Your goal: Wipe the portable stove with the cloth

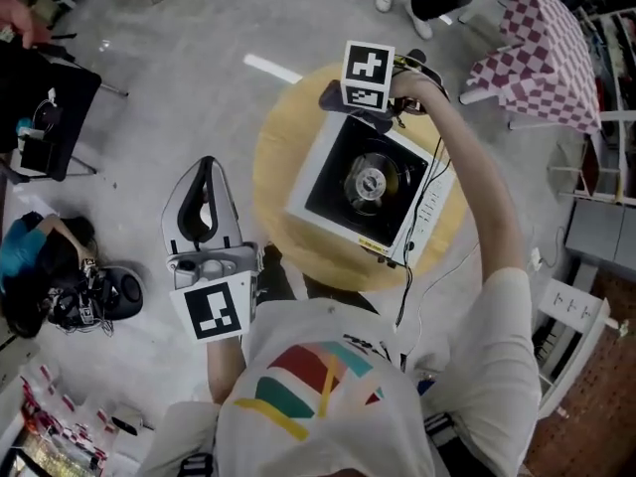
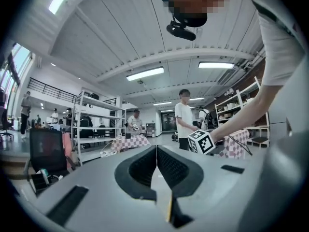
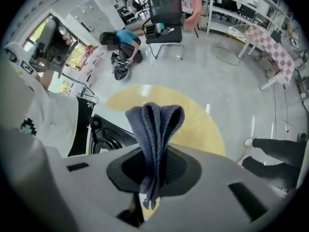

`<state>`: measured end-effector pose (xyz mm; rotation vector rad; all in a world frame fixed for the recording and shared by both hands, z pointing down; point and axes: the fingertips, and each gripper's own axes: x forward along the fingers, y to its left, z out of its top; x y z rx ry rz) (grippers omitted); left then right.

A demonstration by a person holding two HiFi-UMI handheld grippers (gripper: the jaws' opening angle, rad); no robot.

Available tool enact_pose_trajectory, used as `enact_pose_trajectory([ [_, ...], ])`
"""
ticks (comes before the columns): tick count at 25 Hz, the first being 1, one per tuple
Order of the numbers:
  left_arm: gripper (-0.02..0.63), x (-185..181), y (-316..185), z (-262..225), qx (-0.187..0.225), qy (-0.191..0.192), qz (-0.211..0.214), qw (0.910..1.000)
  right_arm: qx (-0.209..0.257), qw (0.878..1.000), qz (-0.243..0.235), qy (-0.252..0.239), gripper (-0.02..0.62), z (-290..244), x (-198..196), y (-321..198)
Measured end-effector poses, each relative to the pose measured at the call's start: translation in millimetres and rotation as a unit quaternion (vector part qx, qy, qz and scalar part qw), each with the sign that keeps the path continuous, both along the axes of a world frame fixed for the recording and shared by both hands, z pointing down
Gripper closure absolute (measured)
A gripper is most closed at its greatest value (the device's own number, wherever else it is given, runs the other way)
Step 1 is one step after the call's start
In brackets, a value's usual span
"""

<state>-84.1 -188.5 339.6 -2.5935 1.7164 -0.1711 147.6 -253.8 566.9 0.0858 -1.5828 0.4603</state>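
Left tongs (image 2: 156, 150) hang closed and empty off the table's (image 1: 279, 147) near edge, while right tongs (image 3: 154, 164) are clamped on the cloth (image 3: 155, 124) over the far corner of the stove (image 1: 336, 167) mid-table, so I'd guess wiping's starting: next, press down and drag across.

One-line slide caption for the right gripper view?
Right gripper shut on a folded dark blue cloth, over the round yellow table beside the black-topped portable stove.

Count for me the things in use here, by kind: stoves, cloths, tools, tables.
portable stove: 1
cloth: 1, held in the right tool
tools: 2, the left tool and the right tool
round yellow table: 1
Total: 5
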Motion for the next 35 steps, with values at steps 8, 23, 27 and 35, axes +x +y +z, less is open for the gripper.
enact_pose_trajectory([
  [8, 0.600, -20.1, -9.7, 6.0, -0.003, 0.002, -0.035, 0.9994, -0.042, 0.999, 0.025, -0.012, 0.563, 8.8, -1.1, 3.4],
  [23, 0.600, 36.8, -13.9, -11.4, 0.021, 0.015, 0.014, 0.9996, -0.057, 0.991, 0.119, -0.012, 0.563, 7.8, 93.6, 75.2],
  [27, 0.600, 59.6, -10.3, -16.1, 0.025, 0.011, 0.038, 0.9989, -0.060, 0.988, 0.139, -0.003, 0.563, 7.7, 125.2, 100.5],
  [35, 0.600, 80.9, 0.2, -30.6, 0.044, 0.009, 0.055, 0.9974, -0.065, 0.980, 0.189, 0.002, 0.563, 8.3, 171.8, 132.0],
])
